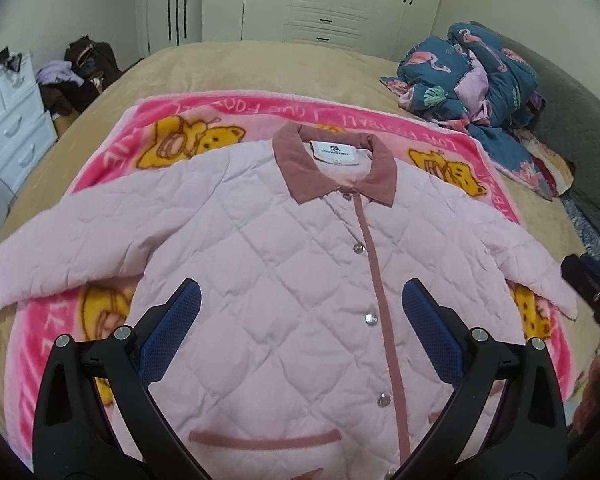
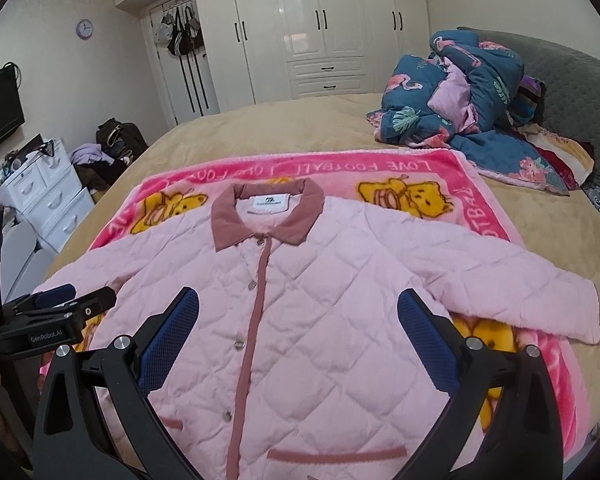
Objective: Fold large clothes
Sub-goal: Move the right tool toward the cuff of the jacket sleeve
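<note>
A pale pink quilted jacket (image 1: 284, 264) with a dusty-rose collar (image 1: 332, 164) lies front up and buttoned, sleeves spread out, on a pink cartoon blanket (image 1: 220, 120). It also shows in the right wrist view (image 2: 320, 320). My left gripper (image 1: 302, 296) is open and empty, hovering above the jacket's lower front. My right gripper (image 2: 298, 304) is open and empty above the jacket's lower front too. The left gripper also appears at the left edge of the right wrist view (image 2: 76, 296), near the jacket's left sleeve.
The blanket (image 2: 340, 168) lies on a tan bed (image 1: 260, 68). A crumpled blue flamingo quilt (image 1: 472, 76) sits at the back right, also in the right wrist view (image 2: 468, 96). White drawers (image 1: 8, 128) and a clothes pile (image 1: 76, 80) stand left of the bed. Wardrobes (image 2: 320, 24) line the far wall.
</note>
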Demonstrator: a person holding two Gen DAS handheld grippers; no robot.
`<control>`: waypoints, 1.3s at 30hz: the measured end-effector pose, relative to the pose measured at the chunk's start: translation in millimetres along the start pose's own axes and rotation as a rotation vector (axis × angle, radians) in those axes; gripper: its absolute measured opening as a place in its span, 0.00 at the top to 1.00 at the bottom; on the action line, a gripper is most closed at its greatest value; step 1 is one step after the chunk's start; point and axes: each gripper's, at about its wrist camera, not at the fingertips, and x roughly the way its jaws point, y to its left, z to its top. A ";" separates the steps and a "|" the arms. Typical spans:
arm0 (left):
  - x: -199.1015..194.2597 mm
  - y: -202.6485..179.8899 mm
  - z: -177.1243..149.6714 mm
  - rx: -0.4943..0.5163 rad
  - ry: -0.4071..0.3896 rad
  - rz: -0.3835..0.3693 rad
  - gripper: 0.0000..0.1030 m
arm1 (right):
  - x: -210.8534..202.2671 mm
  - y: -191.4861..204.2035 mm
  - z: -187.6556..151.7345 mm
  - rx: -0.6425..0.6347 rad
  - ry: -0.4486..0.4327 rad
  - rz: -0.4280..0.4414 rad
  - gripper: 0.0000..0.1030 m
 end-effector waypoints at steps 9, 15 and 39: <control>37.9 -25.3 24.0 0.032 0.019 0.012 0.08 | 23.5 -27.3 25.9 0.052 -0.028 -0.033 0.04; 65.6 -42.6 35.5 0.031 0.034 0.000 0.08 | 43.7 -60.4 27.1 0.108 -0.026 -0.082 0.04; 168.3 -143.0 29.5 0.140 0.128 -0.016 0.08 | 94.7 -222.0 -10.5 0.438 0.042 -0.294 0.04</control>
